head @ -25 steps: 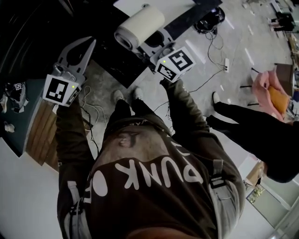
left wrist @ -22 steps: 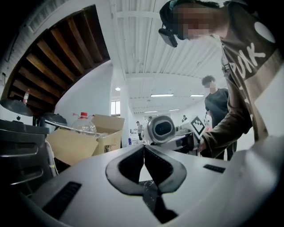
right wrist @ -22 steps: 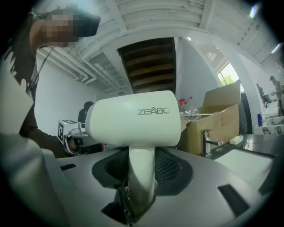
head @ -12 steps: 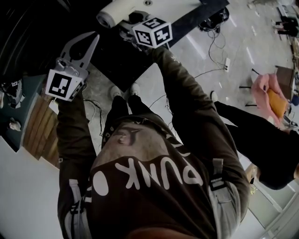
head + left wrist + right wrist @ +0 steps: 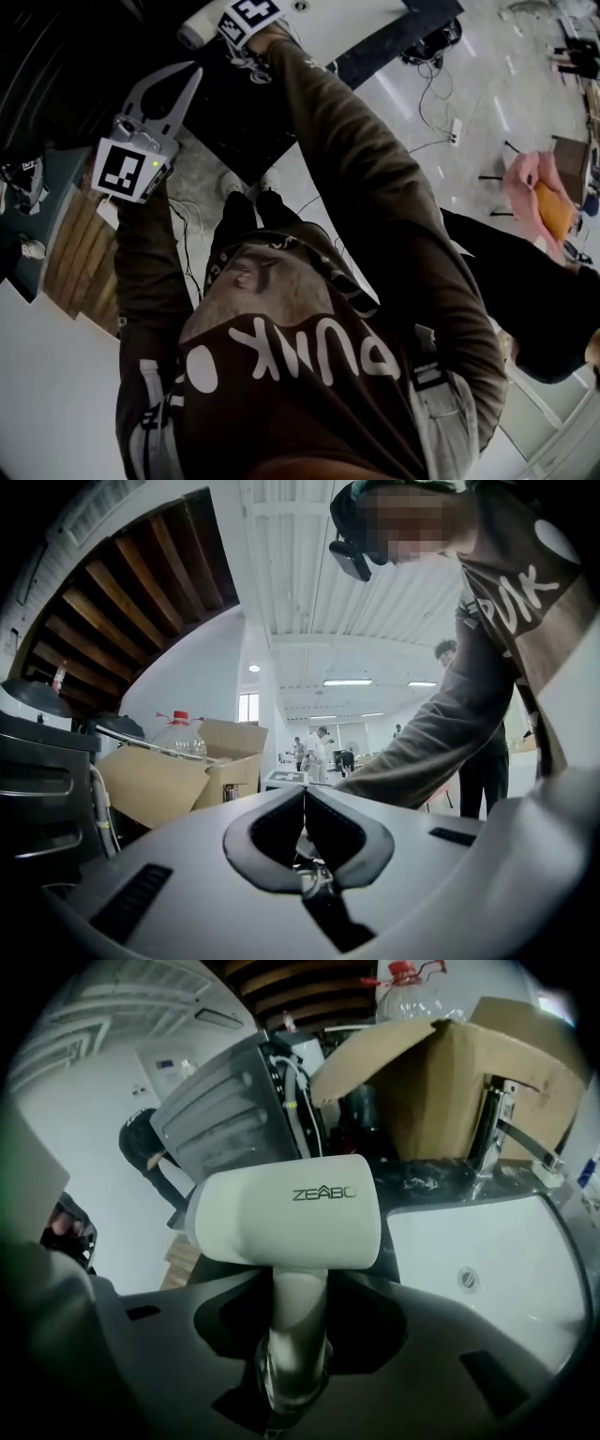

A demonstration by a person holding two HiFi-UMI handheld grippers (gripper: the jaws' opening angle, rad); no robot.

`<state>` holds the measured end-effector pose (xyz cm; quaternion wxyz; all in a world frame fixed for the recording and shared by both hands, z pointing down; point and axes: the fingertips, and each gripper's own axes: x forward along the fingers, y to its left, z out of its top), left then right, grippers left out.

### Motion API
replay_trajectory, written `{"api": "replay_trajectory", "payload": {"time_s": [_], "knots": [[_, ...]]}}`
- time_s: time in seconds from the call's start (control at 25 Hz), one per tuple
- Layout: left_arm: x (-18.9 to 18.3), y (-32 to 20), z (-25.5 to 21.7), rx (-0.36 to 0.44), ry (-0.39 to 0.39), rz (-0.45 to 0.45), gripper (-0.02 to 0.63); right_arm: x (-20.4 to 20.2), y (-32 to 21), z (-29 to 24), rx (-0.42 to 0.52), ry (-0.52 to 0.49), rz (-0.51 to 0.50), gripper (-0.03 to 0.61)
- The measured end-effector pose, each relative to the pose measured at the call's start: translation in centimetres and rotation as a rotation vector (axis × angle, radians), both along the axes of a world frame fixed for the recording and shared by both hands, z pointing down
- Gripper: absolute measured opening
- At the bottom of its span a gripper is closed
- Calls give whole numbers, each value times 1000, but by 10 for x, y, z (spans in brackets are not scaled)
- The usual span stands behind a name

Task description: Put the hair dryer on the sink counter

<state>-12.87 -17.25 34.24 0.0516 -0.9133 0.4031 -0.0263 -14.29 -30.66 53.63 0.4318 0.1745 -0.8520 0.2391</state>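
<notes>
The white hair dryer [image 5: 286,1208] has its handle [image 5: 298,1321] clamped between the jaws of my right gripper [image 5: 298,1302], with its barrel lying crosswise just past them. It hangs over the dark sink counter [image 5: 427,1180], beside the white basin [image 5: 487,1251]. In the head view only the dryer's barrel end [image 5: 194,34] and the right gripper's marker cube [image 5: 249,11] show at the top edge. My left gripper [image 5: 192,71] is held off to the left with its jaws together and nothing in them [image 5: 304,794].
A chrome faucet [image 5: 497,1133] stands behind the basin. A cardboard box [image 5: 450,1077] and a water bottle [image 5: 408,981] are at the back of the counter. A dark slatted appliance [image 5: 234,1115] stands at the left. Another person [image 5: 525,281] stands to my right.
My right arm has reached further forward, carrying the hair dryer up toward the top edge of the head view over the counter. The left gripper has barely moved.
</notes>
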Motion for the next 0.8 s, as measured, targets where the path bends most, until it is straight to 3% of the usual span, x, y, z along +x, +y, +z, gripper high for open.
{"api": "replay_trajectory", "payload": {"time_s": [0.2,0.32,0.8], "knots": [[-4,0,-5,2,7,-4,5,-4,3,28,-25,168,-56,164],[-7,0,-4,5,7,-2,5,-1,0,36,-24,217,-63,164],[1,-1,-4,-3,2,20,5,3,1,37,-22,183,-108,187]]}}
